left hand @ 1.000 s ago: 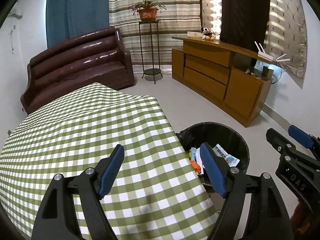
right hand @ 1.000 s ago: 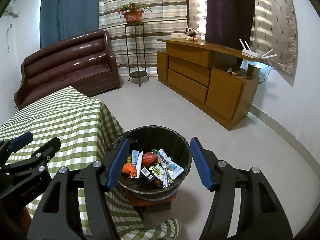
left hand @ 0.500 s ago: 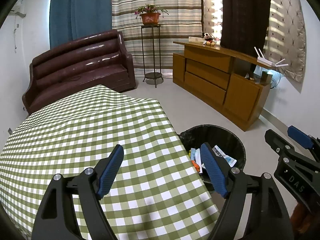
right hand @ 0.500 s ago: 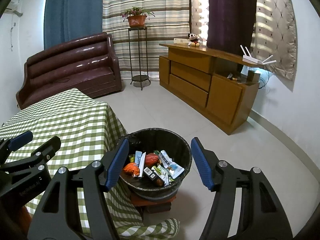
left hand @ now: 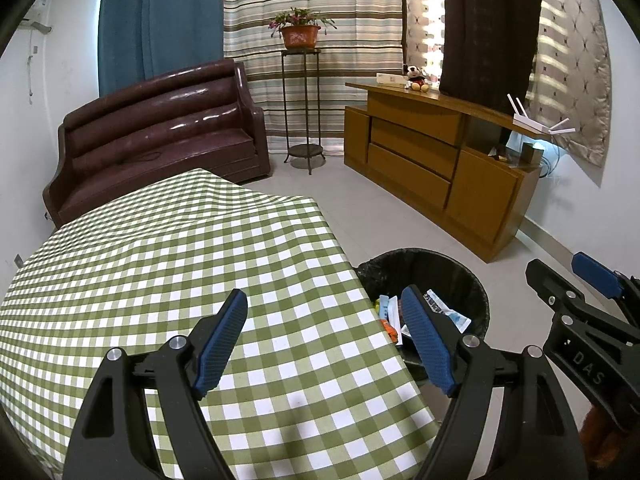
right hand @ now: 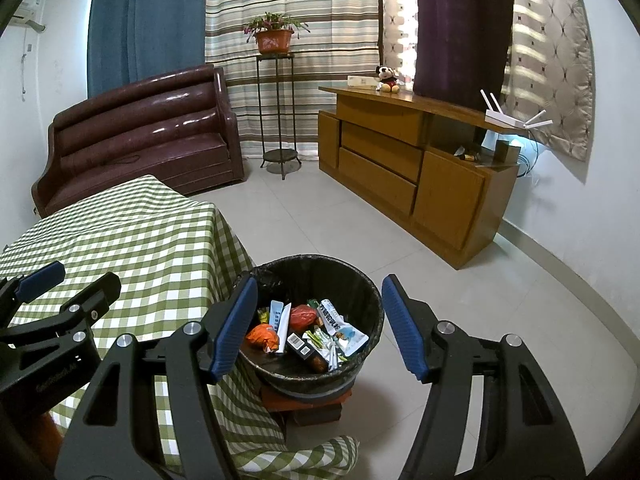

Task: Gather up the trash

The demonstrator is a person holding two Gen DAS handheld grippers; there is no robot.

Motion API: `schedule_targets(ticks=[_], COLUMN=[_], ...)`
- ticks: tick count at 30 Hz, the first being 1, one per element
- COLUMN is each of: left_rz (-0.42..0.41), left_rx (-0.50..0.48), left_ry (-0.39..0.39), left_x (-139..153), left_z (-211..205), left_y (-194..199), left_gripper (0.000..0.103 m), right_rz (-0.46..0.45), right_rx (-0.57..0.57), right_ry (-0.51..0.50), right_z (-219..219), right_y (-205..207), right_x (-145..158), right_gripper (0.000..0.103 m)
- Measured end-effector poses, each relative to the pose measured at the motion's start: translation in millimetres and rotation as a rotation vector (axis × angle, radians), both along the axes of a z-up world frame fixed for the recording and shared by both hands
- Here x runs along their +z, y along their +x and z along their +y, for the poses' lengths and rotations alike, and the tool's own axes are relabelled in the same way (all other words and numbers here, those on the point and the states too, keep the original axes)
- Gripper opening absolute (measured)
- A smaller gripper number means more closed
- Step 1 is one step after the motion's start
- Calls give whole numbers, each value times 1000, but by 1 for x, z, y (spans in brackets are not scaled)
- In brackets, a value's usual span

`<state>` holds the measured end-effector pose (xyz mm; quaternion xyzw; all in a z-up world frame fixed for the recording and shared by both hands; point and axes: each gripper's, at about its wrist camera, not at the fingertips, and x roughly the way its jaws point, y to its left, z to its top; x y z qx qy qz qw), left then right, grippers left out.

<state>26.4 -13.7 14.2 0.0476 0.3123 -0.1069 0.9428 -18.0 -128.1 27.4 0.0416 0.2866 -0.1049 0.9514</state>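
Left black gripper with blue pads [left hand: 324, 340] spread wide, empty, over green-and-white checked tablecloth [left hand: 160, 264]; right black gripper [right hand: 316, 326], stamped "DAS", likewise wide, empty, above round black lined trash bin [right hand: 360, 364] holding crumpled wrappers [right hand: 320, 328]; wrapper print unreadable.

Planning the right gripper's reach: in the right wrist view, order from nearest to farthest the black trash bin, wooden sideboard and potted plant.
From the right gripper:
1. Black trash bin, just below the fingertips.
2. Wooden sideboard, across the floor, right.
3. Potted plant, on the tall stand by the striped curtain.
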Motion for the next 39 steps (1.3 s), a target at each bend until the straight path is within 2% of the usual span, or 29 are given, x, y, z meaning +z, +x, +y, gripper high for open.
schedule_targets(ticks=[39], left_rz=[15], left_rx=[-4], left_ry=[-6], left_x=[-3], left_z=[-3], left_y=[-2], left_gripper=[77], right_rz=[5], right_rx=[1], right_ry=[-1], right_z=[1], right_y=[-1], right_x=[0], right_gripper=[63])
